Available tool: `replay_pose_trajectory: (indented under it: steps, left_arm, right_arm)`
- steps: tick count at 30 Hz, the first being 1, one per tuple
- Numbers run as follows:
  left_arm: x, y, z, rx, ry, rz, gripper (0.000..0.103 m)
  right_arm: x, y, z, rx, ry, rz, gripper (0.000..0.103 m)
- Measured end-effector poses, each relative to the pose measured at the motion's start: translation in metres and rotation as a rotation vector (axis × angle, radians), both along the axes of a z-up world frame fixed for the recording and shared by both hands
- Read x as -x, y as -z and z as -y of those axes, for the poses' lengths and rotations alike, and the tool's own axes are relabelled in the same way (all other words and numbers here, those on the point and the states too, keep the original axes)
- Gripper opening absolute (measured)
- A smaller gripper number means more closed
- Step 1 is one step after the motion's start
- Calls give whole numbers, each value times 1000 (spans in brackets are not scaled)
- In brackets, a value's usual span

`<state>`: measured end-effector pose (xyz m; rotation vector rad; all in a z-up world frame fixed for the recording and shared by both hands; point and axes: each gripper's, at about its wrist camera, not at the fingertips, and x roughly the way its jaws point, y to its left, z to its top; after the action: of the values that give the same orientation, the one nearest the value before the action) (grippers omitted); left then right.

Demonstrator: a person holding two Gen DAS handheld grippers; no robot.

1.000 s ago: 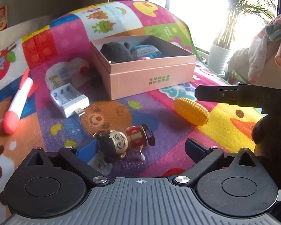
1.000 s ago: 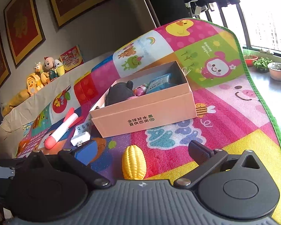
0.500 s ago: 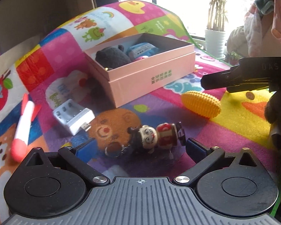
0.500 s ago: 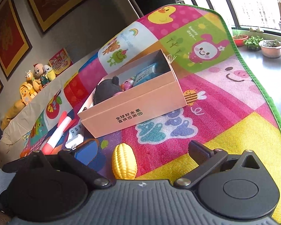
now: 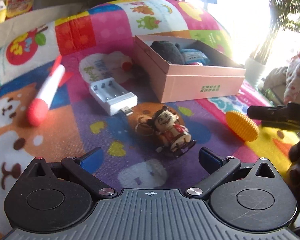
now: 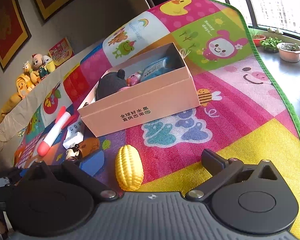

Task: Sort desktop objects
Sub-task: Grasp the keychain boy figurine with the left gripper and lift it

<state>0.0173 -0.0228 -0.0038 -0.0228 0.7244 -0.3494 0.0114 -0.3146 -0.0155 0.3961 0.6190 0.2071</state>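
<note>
Right gripper [image 5: 274, 116] partly hides yellow corn toy [image 5: 242, 126].

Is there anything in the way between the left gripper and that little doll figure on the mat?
Nothing visible. The left gripper is open, and the doll lies on the mat just ahead of it, between the lines of its fingers. The charger and the corn toy lie off to either side, apart from the doll.
</note>
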Motion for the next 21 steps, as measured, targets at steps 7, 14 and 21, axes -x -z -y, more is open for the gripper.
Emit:
replay_pose_trajectory:
  steps: [7, 14, 21]
  left_arm:
    - [-18, -2, 27, 40, 14, 9, 103]
    - [-13, 2, 53, -21, 145, 35, 103]
    - [3, 4, 57, -61, 244, 18, 103]
  right_arm:
    - [1, 0, 4, -30, -2, 9, 103]
    - [2, 1, 8, -66, 1, 15, 103]
    - [0, 0, 5, -45, 2, 2, 103]
